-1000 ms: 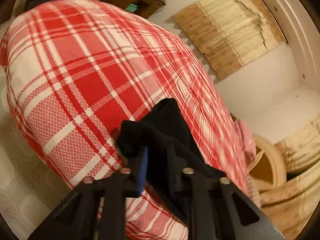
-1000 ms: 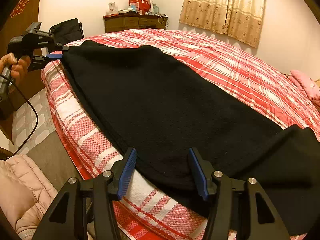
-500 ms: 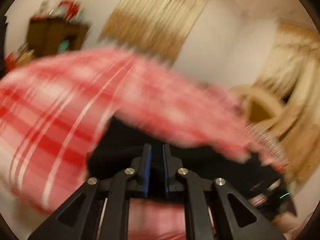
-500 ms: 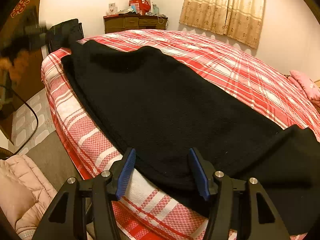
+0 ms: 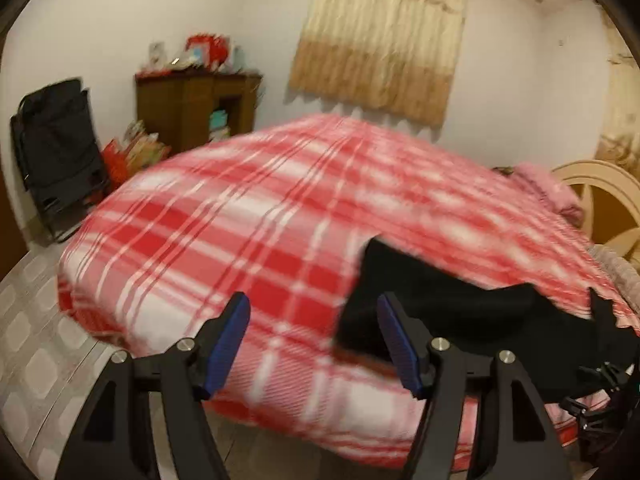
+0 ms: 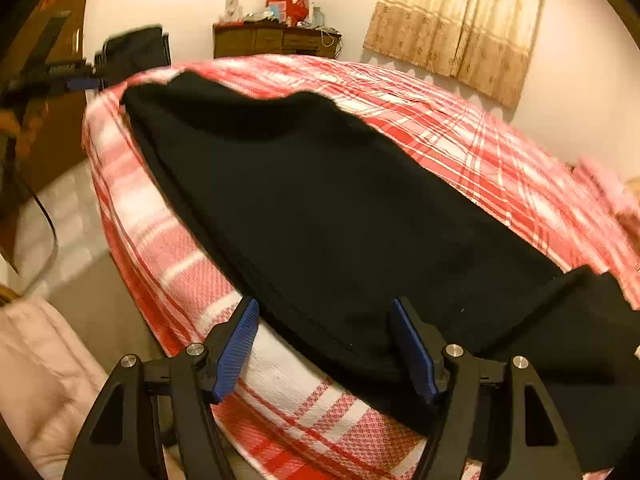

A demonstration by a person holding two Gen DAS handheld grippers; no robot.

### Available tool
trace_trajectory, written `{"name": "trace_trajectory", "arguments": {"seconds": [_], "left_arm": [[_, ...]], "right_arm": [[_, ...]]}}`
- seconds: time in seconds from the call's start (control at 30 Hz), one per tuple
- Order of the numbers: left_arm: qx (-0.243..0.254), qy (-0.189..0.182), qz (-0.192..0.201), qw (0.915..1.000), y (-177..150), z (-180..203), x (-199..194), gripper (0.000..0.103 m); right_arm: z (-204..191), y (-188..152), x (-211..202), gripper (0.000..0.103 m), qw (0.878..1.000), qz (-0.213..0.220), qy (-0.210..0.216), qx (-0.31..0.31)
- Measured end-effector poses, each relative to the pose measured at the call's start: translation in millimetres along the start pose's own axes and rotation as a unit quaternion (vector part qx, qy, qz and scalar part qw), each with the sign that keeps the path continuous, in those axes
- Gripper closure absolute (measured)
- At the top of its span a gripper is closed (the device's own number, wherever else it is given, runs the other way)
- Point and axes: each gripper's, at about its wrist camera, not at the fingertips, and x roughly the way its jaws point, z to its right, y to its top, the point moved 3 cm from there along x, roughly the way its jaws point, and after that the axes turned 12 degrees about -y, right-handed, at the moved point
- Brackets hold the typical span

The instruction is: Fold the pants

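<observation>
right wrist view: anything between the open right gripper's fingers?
Yes: between the right gripper's open fingers lies the near edge of the black pants, resting on the plaid bedspread.

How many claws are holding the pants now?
0. The left claw is open beside the pants' end; the right claw is open over their near edge. Neither is closed on the cloth.

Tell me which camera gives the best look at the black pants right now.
The right wrist view. The black pants fill most of it, spread along the plaid bed, with the open right claw at their near edge. The left wrist view catches only one blurred end, right of the open left claw.
</observation>
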Motion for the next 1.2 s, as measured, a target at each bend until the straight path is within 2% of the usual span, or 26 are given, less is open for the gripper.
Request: {"name": "trace_trajectory", "arguments": {"seconds": [0.1,0.2,0.33,0.43,0.5,0.6,0.63,0.73,0.8,0.87,0.97,1.03,1.1,1.2], "left_arm": [[0.050,-0.030,0.012,0.9982,8.5,45.7,6.9,0.031],[0.082,-0.061,0.005,0.9947,8.3,87.6,25.4,0.027],[0.076,-0.125,-0.028,0.9889,-1.5,131.3,51.7,0.027],[0.082,-0.167,-0.063,0.9805,-15.6,169.4,73.4,0.027],[0.081,-0.208,-0.096,0.9701,-25.3,199.1,88.0,0.027],[0.078,-0.259,-0.123,0.9550,-33.9,241.4,101.7,0.027],[0.076,-0.285,-0.138,0.9457,-38.7,260.9,107.2,0.027],[0.087,-0.332,-0.167,0.9244,-51.0,305.8,113.2,0.027],[0.112,-0.349,-0.178,0.9129,-58.1,335.2,117.3,0.027],[0.140,-0.365,-0.198,0.8989,-66.4,360.9,124.1,0.027],[0.158,-0.379,-0.229,0.8825,-77.4,381.9,137.1,0.027],[0.148,-0.379,-0.250,0.8784,-84.8,387.5,149.9,0.028],[0.123,-0.382,-0.272,0.8744,-92.0,388.2,162.9,0.032],[0.121,-0.380,-0.267,0.8773,-96.7,390.4,166.4,0.035]], "right_arm": [[33.4,11.2,-8.1,0.034,0.996,0.003,0.019,0.090],[64.6,15.3,-17.4,0.034,0.988,0.007,0.016,0.153],[118.4,13.7,-40.4,0.034,0.977,0.031,-0.044,0.207],[171.6,6.7,-54.3,0.034,0.961,0.029,-0.101,0.255],[216.4,3.9,-57.7,0.034,0.948,0.022,-0.116,0.295],[273.1,7.3,-53.1,0.034,0.932,0.005,-0.121,0.342],[291.9,9.2,-47.6,0.034,0.927,-0.003,-0.117,0.357],[337.4,13.3,-18.3,0.034,0.905,-0.048,-0.097,0.412],[356.7,16.9,10.2,0.034,0.892,-0.087,-0.074,0.438],[365.9,16.3,25.1,0.034,0.882,-0.116,-0.076,0.450],[388.5,13.1,43.9,0.034,0.867,-0.144,-0.076,0.472],[400.4,12.7,53.9,0.034,0.860,-0.165,-0.077,0.477],[407.5,13.2,63.3,0.034,0.859,-0.185,-0.083,0.470],[409.2,19.0,82.9,0.034,0.862,-0.213,-0.086,0.452]]}}
